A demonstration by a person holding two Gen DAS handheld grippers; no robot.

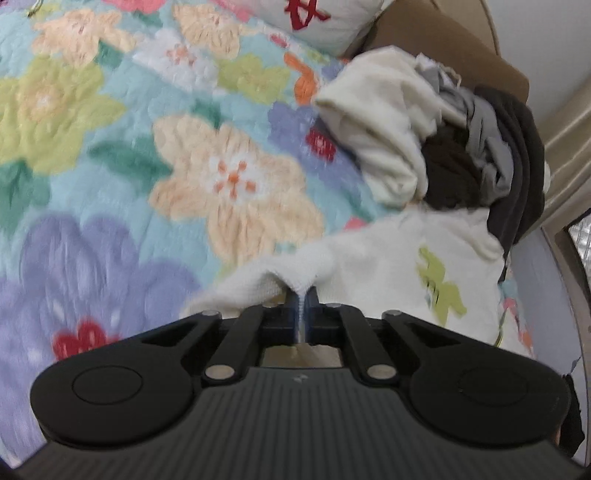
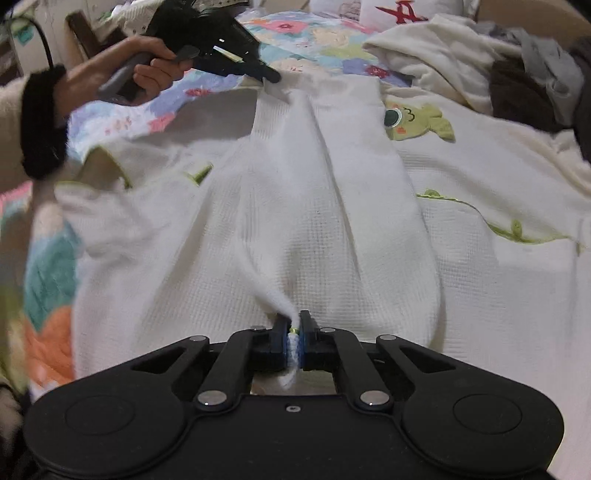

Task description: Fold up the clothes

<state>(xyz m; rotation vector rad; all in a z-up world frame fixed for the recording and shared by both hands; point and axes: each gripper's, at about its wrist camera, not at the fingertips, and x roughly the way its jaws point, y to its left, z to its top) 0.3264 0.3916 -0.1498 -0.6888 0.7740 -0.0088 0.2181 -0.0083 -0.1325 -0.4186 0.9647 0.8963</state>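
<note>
A white waffle-knit garment (image 2: 332,206) with green appliqués lies spread over the floral quilt. My right gripper (image 2: 294,325) is shut on a pinch of its near edge, and the cloth bunches between the blue pads. At the far end of the same garment my left gripper (image 2: 271,77), held in a person's hand (image 2: 147,70), pinches the cloth. In the left wrist view that gripper (image 1: 303,295) is shut on a white fold of the garment (image 1: 388,266), whose green patch (image 1: 439,288) shows to the right.
A heap of other clothes, cream (image 1: 384,125), grey and dark brown (image 1: 450,173), lies at the far right of the quilt (image 1: 110,155). A pillow with red characters (image 1: 306,18) sits at the head of the bed. A brown headboard (image 1: 443,48) rises behind the heap.
</note>
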